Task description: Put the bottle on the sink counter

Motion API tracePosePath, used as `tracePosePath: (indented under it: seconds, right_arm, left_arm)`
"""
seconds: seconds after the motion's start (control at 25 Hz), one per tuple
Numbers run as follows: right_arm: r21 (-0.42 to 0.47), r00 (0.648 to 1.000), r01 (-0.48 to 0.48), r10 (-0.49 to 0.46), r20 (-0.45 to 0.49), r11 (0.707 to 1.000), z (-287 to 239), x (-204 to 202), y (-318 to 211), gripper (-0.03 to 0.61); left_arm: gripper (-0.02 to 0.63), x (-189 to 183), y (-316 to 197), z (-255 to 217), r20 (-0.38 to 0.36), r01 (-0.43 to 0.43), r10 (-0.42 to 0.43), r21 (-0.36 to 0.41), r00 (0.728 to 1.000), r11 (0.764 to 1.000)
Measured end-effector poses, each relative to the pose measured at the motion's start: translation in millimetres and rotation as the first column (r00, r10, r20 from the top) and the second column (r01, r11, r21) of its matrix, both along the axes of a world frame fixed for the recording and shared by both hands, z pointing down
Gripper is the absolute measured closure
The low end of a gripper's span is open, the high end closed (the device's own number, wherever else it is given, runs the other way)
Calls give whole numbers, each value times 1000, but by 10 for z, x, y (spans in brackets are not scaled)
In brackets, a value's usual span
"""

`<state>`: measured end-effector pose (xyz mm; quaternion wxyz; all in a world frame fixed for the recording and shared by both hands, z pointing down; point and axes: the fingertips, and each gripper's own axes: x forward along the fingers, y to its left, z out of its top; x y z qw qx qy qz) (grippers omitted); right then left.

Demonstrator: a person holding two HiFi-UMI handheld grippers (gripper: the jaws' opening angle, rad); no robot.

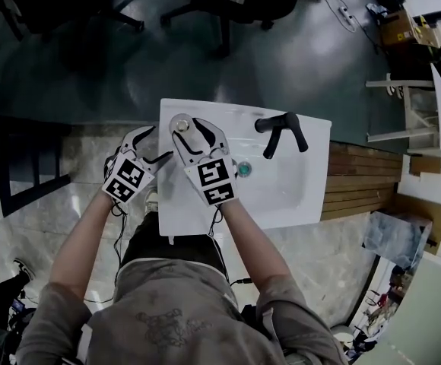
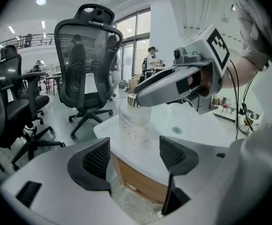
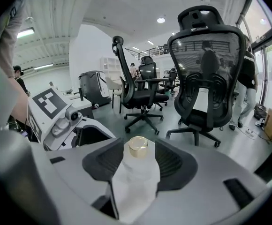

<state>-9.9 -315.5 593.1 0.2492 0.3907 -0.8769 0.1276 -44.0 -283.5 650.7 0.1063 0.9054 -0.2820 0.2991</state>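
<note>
A clear bottle (image 1: 180, 122) with a gold cap (image 3: 138, 146) stands upright on the far left corner of the white sink counter (image 1: 205, 204). My right gripper (image 1: 186, 128) reaches over it from the near side, open, with its jaws spread on either side of the bottle (image 3: 135, 182). In the left gripper view the bottle (image 2: 135, 123) rests on the counter (image 2: 192, 135) under the right gripper (image 2: 173, 86). My left gripper (image 1: 160, 144) hovers just off the counter's left edge, open with nothing between its fingers (image 2: 97, 159).
A black faucet (image 1: 281, 131) and a green-ringed drain (image 1: 244, 169) lie right of the bottle in the basin. A wooden panel (image 1: 361, 181) adjoins the sink on the right. Black office chairs (image 3: 206, 69) stand on the floor beyond the counter.
</note>
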Motion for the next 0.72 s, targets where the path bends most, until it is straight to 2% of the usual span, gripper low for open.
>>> tracePosePath:
  seconds: [0.16, 0.4, 0.52, 0.64, 0.72]
  right_arm:
    - [20, 1000, 0, 0, 0, 1000, -157, 27, 41, 376]
    - [58, 999, -40, 39, 8, 998, -525, 179, 108, 376]
    - [112, 998, -63, 62, 19, 992, -813, 273, 127, 377]
    - [175, 996, -86, 81, 39, 981, -1135, 361, 183, 407]
    - [202, 995, -93, 85, 49, 975, -1331, 397, 264, 413]
  left_arm:
    - [288, -69, 16, -184, -38, 27, -28, -9, 999, 1000]
    - [290, -142, 82, -574, -41, 29, -28, 18, 999, 999]
    - [290, -157, 64, -818, -62, 51, -49, 32, 997, 998]
    - [292, -167, 37, -1083, -85, 82, -76, 61, 993, 995]
    - [320, -190, 46, -1301, -99, 109, -99, 100, 990, 989]
